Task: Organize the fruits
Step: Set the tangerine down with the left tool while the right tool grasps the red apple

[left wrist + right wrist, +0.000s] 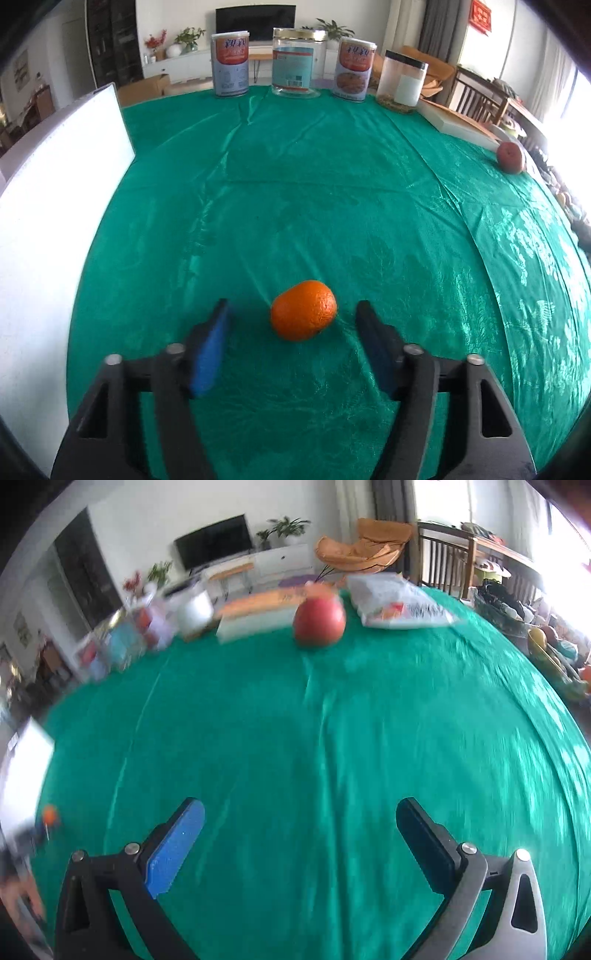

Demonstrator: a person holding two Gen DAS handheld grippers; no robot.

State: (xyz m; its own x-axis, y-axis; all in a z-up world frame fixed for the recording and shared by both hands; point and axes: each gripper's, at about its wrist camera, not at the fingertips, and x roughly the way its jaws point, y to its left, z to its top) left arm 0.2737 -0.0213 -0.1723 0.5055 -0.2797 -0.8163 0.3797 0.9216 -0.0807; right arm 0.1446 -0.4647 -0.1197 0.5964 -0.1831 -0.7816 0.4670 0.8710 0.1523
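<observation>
Left wrist view: The left gripper (293,308) hangs low over the glossy green tablecloth (314,184), its blue-padded fingers (208,354) spread wide and holding nothing.
Orange: The round orange citrus fruit (303,309) rests on the cloth between the two fingertips, touching neither, a shade nearer the right-hand one; its slightly longer axis runs roughly across the gap, tilted.
Apple, same view: A red round apple (511,157) sits well apart from the orange, far to the right near the cloth's edge.
Backdrop: Two printed tins, a clear glass jar (297,62) and a black-lidded plastic tub line the far edge beyond the orange.
Right wrist view: The right gripper (301,812) is also wide open and empty, the picture smeared by motion blur.
Apple: It lies straight ahead of these fingers, well beyond them, just in front of a flat white box (255,622).
Judgement: The left gripper looks nearer to closing on its fruit; the right one seems to have ground to cover.
</observation>
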